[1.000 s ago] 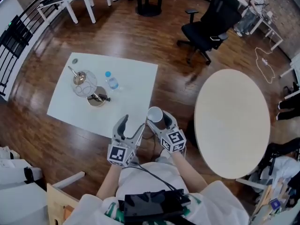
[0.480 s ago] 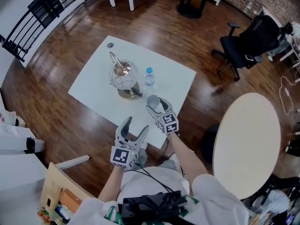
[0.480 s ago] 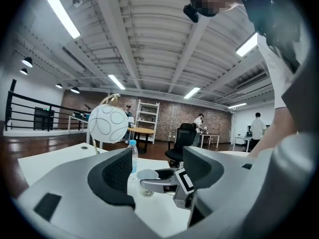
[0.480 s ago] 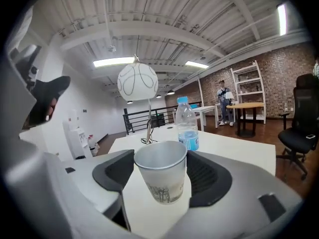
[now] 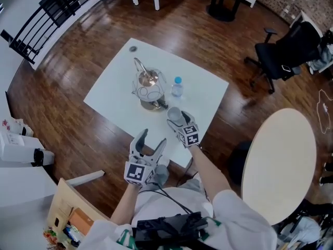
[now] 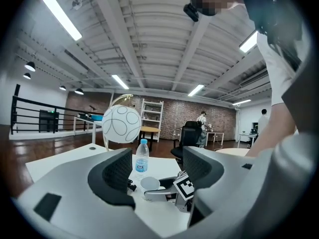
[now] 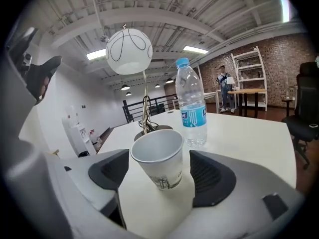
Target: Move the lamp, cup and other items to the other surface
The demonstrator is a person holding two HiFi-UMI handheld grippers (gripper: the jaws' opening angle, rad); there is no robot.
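Note:
A white paper cup (image 7: 158,158) stands upright on the white square table (image 5: 114,82), just in front of the lamp base. My right gripper (image 7: 159,171) straddles the cup; its jaws are opening, and a gap shows on both sides of it. From the head view the cup (image 5: 174,114) sits between those fingers. The lamp (image 5: 148,90), with a white globe shade (image 7: 128,45), and a clear water bottle (image 5: 177,87) stand behind it. My left gripper (image 5: 149,141) hangs open and empty near the table's front edge.
A round beige table (image 5: 283,160) stands to the right across wooden floor. A black office chair (image 5: 289,48) is at the far right. A small dark disc (image 5: 133,49) lies at the white table's far corner. A black railing (image 5: 47,20) runs along the upper left.
My right gripper carried the cup from beside the table's edge onto the white table by the lamp, and its jaws have spread off the cup. The left gripper stayed open.

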